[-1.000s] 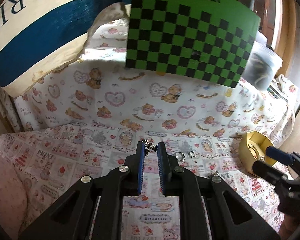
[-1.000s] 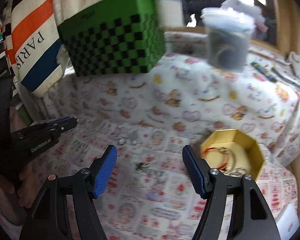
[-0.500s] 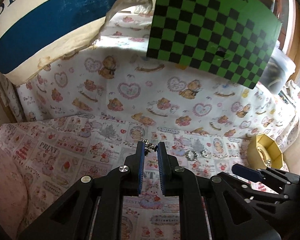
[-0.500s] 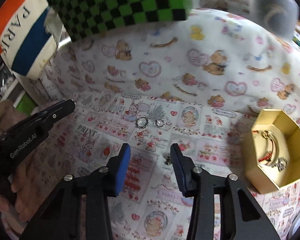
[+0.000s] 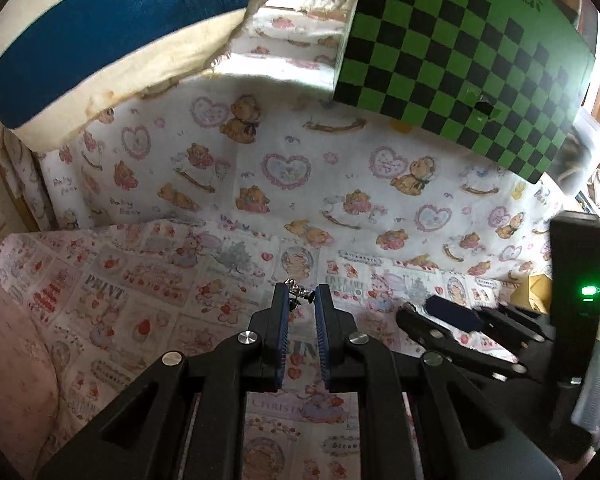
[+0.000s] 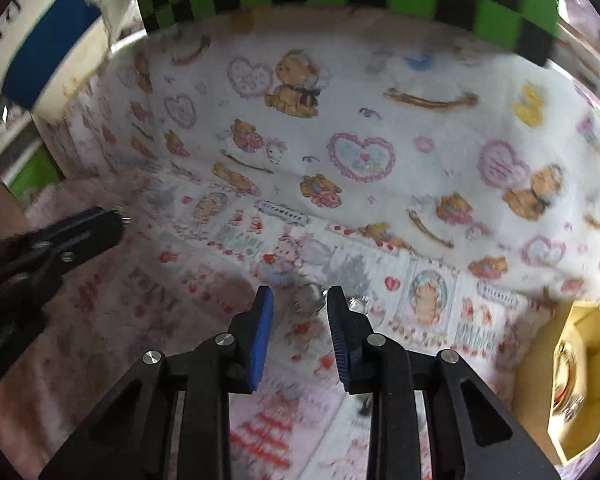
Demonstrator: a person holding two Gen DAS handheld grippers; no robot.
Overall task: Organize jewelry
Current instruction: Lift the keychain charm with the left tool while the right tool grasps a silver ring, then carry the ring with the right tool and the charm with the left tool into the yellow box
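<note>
Printed cloth (image 5: 284,168) matt, soft weave. Tool bodies: left tool (image 5: 300,300), right tool (image 6: 300,304) matt black plastic, shiny metal pins, ribbed blue pads (image 6: 260,332). Small ring (image 6: 310,298) bright metal. Octagonal box (image 6: 580,380) satin gold card. Checkered box (image 5: 480,56) matt.

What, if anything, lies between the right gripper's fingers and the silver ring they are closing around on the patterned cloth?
Nothing visible does. The silver ring lies on the patterned cloth between the closing fingers of the right gripper. A second ring lies just outside the right-hand finger, not in the way.
</note>
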